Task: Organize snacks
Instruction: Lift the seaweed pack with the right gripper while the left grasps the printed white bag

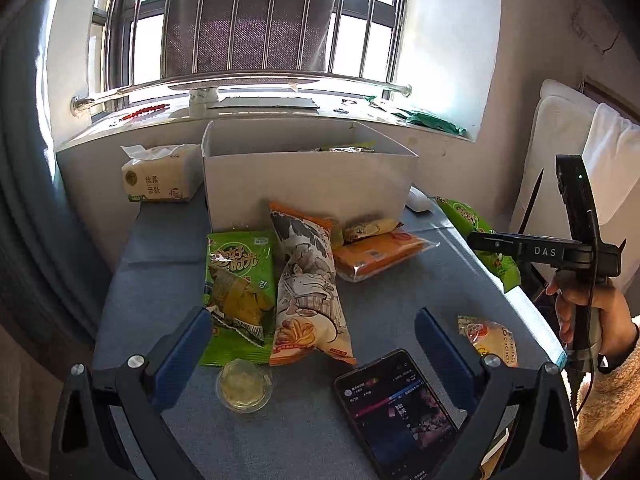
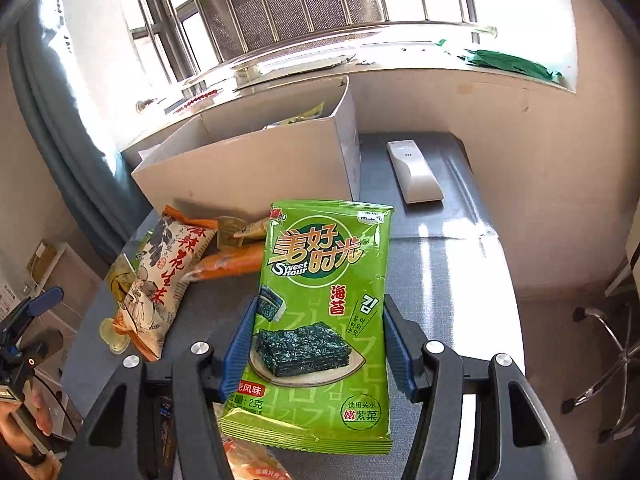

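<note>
left to right across the blue table: a tissue pack sits at the far left by the sill, just beside the white box, which already holds some packets. in front of the box lies a cluster of snacks: a green seaweed packet, a long peanut bag overlapping it, an orange packet, and a jelly cup near the front. a phone lies at the front edge.

the left gripper stands wide with nothing between its pads. the right gripper is narrowed on a seaweed pack, pads pressing both side edges, the pack upright and clear of the table.

risks: the grip is on thin foil edges only, so the pack may buckle or slip if swung fast. the box's near wall is tall; a low approach would likely catch the pack's lower edge on the rim.

room: open table lies right of the box apart from a white remote. the table's right edge is near, with a stool beyond it.
</note>
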A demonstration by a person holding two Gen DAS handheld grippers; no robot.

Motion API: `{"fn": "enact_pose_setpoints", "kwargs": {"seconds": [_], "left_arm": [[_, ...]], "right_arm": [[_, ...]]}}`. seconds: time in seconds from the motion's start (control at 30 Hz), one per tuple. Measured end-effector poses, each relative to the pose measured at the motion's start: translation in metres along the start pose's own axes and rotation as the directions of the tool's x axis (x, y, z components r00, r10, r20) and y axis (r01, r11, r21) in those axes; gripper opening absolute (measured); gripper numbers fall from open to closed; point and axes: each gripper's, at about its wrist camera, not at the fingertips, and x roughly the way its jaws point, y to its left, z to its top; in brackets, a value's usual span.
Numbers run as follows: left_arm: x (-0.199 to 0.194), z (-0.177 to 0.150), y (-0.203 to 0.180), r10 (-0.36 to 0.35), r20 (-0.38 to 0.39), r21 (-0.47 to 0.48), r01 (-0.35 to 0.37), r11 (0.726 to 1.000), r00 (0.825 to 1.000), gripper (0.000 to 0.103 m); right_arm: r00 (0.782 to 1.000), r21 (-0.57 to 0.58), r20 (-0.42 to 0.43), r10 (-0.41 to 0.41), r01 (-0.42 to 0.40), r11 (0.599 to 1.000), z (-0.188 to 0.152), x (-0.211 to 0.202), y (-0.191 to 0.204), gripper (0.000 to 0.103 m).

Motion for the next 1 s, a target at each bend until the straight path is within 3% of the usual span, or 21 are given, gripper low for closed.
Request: {"fn": "enact_pose_setpoints", "kwargs": {"seconds": [0.23,0.47,0.5,0.57,0.6,0.63,0.7,0.9,1.0], "left_arm": [[0.067,0.033,-0.015,0.072,-0.105,0.106,-0.061,0.993,0.992,0.103],[0.126,0.04,-0.021,0.147,-0.219,0.199,-0.103,0.975,0.965,0.101],[0.131,0.038,-0.022,0.148,-0.234,0.206,-0.1,0.973,0.961,0.096],[0.139,0.034,-0.021,0.129,-0.266,0.202,-0.076,0.976,0.955,0.073],[0.142,0.033,-0.02,0.124,-0.279,0.191,-0.072,0.979,0.952,0.053],[0.142,0.032,-0.018,0.115,-0.279,0.179,-0.066,0.982,0.953,0.044],[0.138,0.033,-0.014,0.055,-0.267,0.131,-0.02,0.991,0.962,0.038],[0.085,0.057,-0.006,-0.056,-0.137,0.049,0.063,0.997,0.989,0.037],[0.06,0.085,0.008,-0.133,-0.053,-0.018,0.132,0.991,0.99,0.037]], "right_arm": [[0.997,0.057,0.062,0.041,-0.045,0.997,-0.003,-0.022,-0.002,0.063],[0.993,0.086,0.067,0.099,-0.105,0.991,-0.029,-0.038,0.006,0.063],[0.992,0.087,0.067,0.111,-0.117,0.989,-0.032,-0.039,0.008,0.063],[0.991,0.078,0.054,0.12,-0.124,0.989,-0.037,-0.038,0.012,0.063],[0.991,0.075,0.052,0.124,-0.128,0.989,-0.039,-0.037,0.013,0.063],[0.991,0.075,0.049,0.126,-0.13,0.989,-0.04,-0.036,0.013,0.063],[0.99,0.071,0.042,0.137,-0.14,0.988,-0.04,-0.035,0.015,0.063],[0.985,0.035,0.064,0.163,-0.165,0.986,-0.021,-0.036,0.024,0.063],[0.982,-0.006,0.078,0.173,-0.173,0.985,0.004,-0.035,0.033,0.063]]}}
